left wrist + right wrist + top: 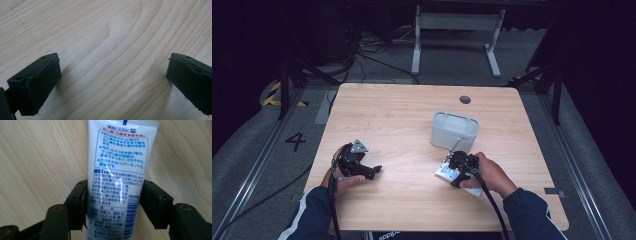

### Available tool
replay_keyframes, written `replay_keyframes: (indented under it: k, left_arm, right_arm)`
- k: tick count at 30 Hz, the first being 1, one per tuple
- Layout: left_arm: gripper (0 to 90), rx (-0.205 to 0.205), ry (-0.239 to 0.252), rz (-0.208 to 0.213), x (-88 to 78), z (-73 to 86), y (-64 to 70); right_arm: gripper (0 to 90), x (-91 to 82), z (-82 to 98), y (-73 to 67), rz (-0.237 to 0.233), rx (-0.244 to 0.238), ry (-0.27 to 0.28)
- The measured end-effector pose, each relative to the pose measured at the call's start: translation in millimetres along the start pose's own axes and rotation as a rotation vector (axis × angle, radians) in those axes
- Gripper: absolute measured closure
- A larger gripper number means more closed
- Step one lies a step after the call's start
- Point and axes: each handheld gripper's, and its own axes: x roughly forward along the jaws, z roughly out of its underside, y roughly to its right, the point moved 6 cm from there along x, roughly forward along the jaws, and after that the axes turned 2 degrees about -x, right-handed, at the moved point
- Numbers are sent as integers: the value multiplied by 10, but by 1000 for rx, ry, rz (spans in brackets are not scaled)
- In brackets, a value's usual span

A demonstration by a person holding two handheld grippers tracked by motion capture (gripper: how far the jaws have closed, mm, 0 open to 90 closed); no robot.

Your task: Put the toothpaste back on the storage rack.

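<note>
Right gripper (pixel 113 202) jaws clamped the toothpaste tube (pixel 120 170); left gripper (pixel 112 82) wide, empty. Next, probably: lift into bin (pixel 455 130).

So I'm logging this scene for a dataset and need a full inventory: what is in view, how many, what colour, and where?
table: one, light wood, centre of the high view.
container: one, grey, open-topped, right of the table's middle.
toothpaste tube: one, white with blue and red print, lying flat in front of the container.
white frame: one, on the floor beyond the table.
left hand-held gripper: one, black, jaws wide apart over bare wood.
right hand-held gripper: one, black, jaws closed on the tube's sides.
</note>
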Motion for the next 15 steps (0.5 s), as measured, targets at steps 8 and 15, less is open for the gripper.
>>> replay_keyframes:
  k: [8, 15]
  left_arm:
    - [2, 0, 0, 0, 0, 0, 0]
    - [2, 0, 0, 0, 0, 0, 0]
  right_arm:
    - [507, -11, -4, 15, -5, -19, -16]
    - [574, -33, 13, 26, -27, -22, 15]
